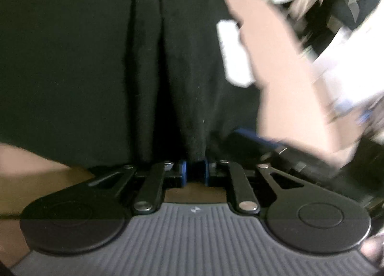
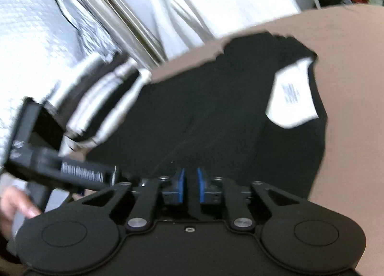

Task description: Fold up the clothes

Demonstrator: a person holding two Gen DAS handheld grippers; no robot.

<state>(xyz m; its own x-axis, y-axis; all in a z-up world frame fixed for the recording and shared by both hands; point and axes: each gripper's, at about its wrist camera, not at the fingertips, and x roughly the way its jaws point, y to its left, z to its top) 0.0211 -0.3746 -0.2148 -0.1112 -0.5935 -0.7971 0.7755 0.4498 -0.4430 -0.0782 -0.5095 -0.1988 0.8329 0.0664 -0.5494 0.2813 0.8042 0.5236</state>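
A black garment [image 1: 96, 72] fills the left wrist view, spread over a tan surface [image 1: 276, 65], with a white label [image 1: 234, 53] near its right edge. The left claw [image 1: 194, 171] is clamped on a bunched fold of the cloth between its blue pads. In the right wrist view, the garment [image 2: 204, 108] lies on the same tan surface [image 2: 348, 72], label [image 2: 294, 93] upward. The right claw [image 2: 190, 187] is nearly together, with dark cloth in the narrow gap. The left claw's black body [image 2: 67, 170] shows at left, held by a hand [image 2: 16, 206].
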